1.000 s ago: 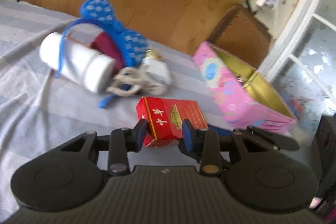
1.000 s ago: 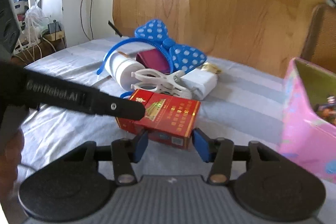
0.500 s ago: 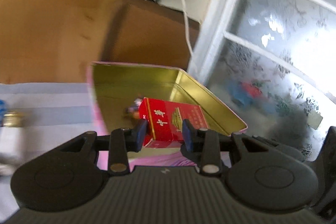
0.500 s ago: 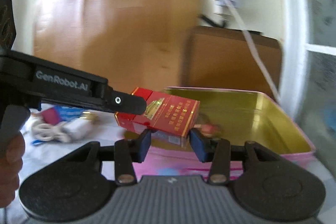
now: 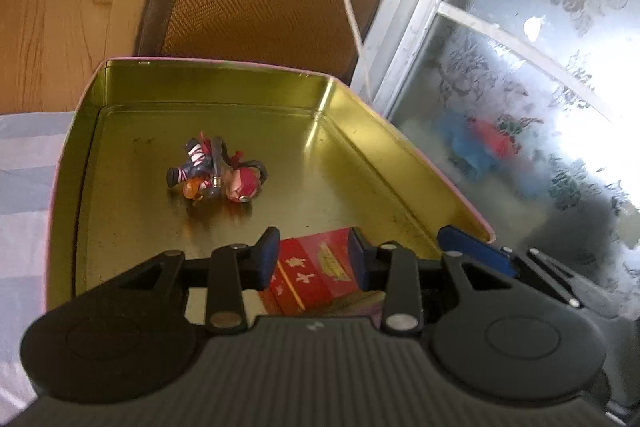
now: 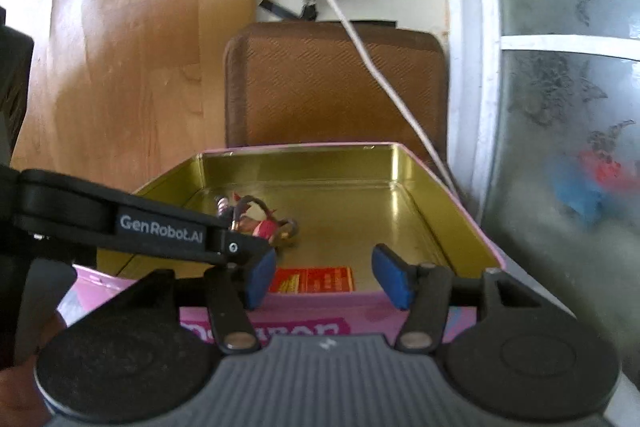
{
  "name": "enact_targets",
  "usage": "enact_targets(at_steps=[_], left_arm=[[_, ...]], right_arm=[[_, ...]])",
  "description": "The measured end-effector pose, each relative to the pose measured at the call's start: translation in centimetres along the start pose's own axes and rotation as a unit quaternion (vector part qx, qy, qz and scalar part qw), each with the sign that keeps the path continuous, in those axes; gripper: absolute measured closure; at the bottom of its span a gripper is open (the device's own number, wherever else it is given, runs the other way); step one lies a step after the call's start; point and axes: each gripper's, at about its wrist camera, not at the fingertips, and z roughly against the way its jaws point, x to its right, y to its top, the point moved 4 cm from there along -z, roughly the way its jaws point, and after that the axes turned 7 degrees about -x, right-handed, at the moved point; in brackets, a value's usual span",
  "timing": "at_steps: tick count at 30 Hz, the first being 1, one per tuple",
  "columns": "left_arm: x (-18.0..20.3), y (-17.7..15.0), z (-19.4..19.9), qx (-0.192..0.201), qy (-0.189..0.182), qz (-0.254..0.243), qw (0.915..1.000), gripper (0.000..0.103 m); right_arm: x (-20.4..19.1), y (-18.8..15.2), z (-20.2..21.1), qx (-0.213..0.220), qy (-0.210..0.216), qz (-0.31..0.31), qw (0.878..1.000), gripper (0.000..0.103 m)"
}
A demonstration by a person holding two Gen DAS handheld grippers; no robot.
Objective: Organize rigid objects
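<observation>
Right tongs [image 6: 324, 277] just released red box [image 6: 316, 279].

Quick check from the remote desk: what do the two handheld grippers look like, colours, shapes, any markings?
Both match. The left gripper and right gripper each have black linkage arms with silver pivot pins, ending in blue rubber-like pads. Each body is black with two round discs flanking a ribbed grey centre. In the right wrist view the left gripper's black finger carries white "GenRobot.AI" lettering. No cables or sleeves show on them.
</observation>
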Motion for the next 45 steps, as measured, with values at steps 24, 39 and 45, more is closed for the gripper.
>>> enact_targets(at_steps=[24,39,45], left_arm=[[-22.3,-15.1,25.6,0.148,0.204,0.172,0.9523,0.063],[-20.9,-15.1,25.3,0.162,0.162,0.146,0.9624,0.055],[-21.0,-13.2,24.1,0.161,0.173,0.135,0.9623,0.046]], right_arm=[[-27.6,-2.7,-0.5,-0.045,0.23,0.223,0.946,0.066],[-28.8,-5.5,1.6,-0.075,0.253,0.295,0.918,0.1],[-28.5,-5.1,2.1,-0.046,0.244,0.314,0.916,0.089]])
